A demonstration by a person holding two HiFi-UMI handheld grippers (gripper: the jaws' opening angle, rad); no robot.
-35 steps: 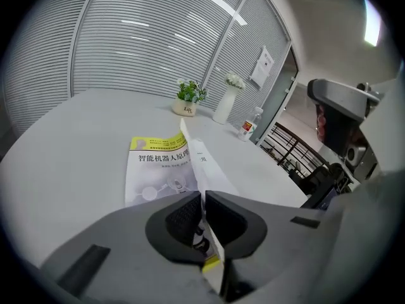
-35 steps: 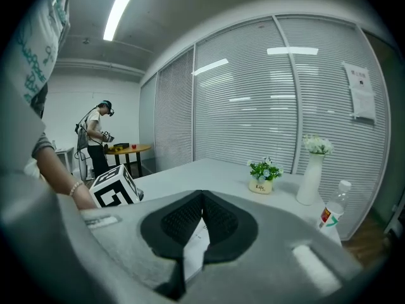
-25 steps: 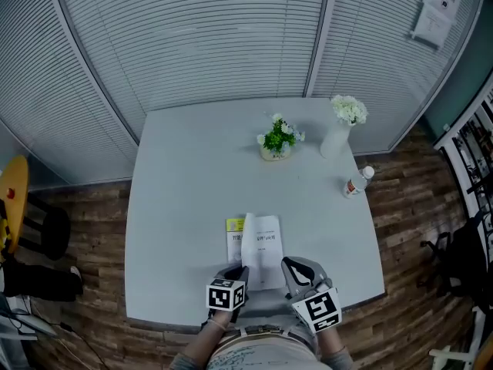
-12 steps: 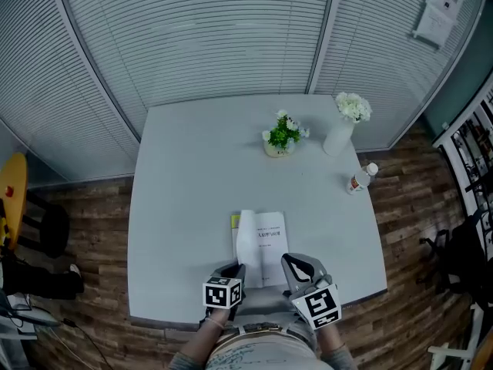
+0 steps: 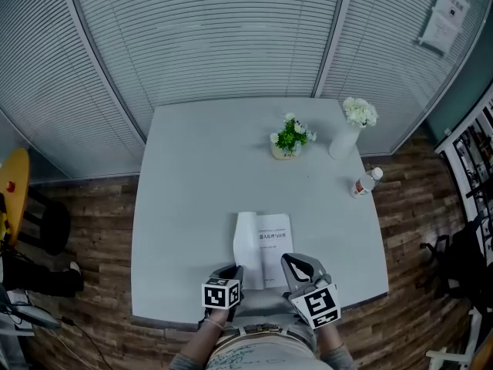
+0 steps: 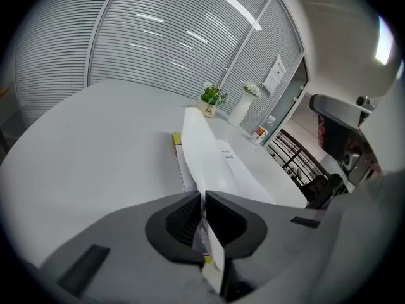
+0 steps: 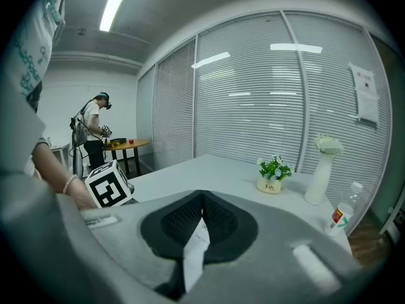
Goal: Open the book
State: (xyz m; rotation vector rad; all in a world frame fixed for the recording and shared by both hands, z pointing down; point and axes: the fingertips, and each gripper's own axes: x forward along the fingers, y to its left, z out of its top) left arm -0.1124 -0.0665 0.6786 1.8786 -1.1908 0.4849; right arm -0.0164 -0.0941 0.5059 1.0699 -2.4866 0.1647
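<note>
While my left gripper (image 6: pixel 203 204) clamps the raised leaf (image 5: pixel 246 239) of the book (image 5: pixel 274 241), my right gripper (image 7: pixel 201 214) beside it pinches a page (image 7: pixel 193 244).

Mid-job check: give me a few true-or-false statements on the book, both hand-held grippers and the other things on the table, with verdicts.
1. The left hand-held gripper is shut on a leaf of the book. True.
2. The right hand-held gripper is open and empty. False: its jaws are closed on a printed sheet of the book.
3. In the head view, the potted plant stands left of the white vase. True.
4. The bottle lies on the book. False: it stands near the right edge of the table, apart from the book.
5. The book lies shut and flat. False: a leaf curves up on its left side.
</note>
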